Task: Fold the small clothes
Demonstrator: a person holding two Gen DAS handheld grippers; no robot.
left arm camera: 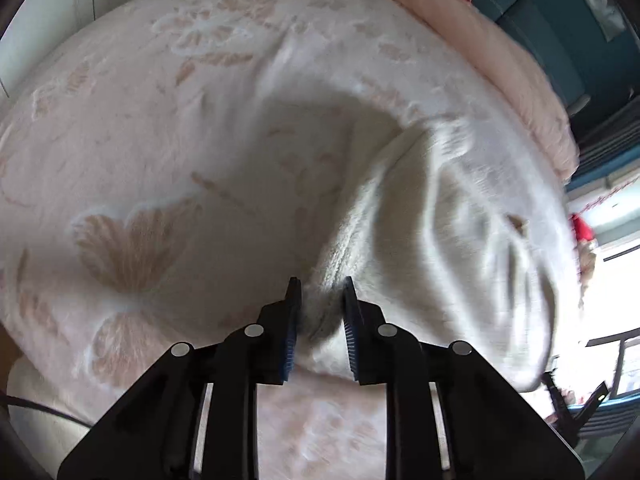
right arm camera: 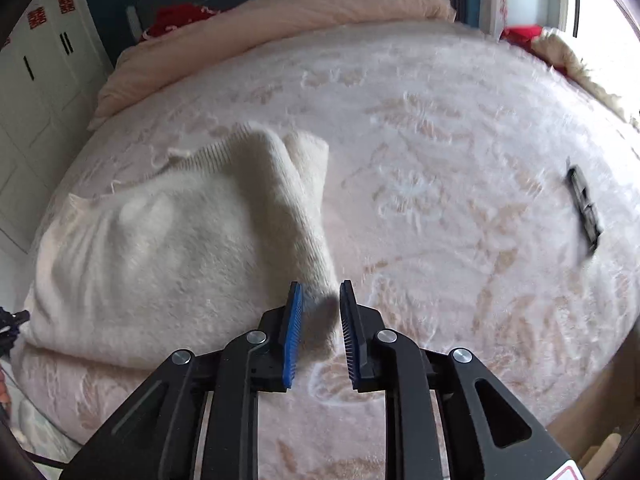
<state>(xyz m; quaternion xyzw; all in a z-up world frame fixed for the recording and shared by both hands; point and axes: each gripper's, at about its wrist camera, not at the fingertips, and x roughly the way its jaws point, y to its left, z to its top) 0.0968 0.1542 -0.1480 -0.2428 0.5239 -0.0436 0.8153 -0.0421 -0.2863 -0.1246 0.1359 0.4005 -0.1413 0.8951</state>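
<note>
Cream knit sweater lies on the bed, along its near edge, part folded, one panel doubled over. Your left claw is clenched on a bunched fold at the sweater's near hem. Your right claw straddles the near corner; fabric sits between the pads, but whether they pinch it you cannot tell from here. Step in hand, likely: gripping both near corners. Next calls for lifting them together and carrying them over toward the far edge, evenly.
</note>
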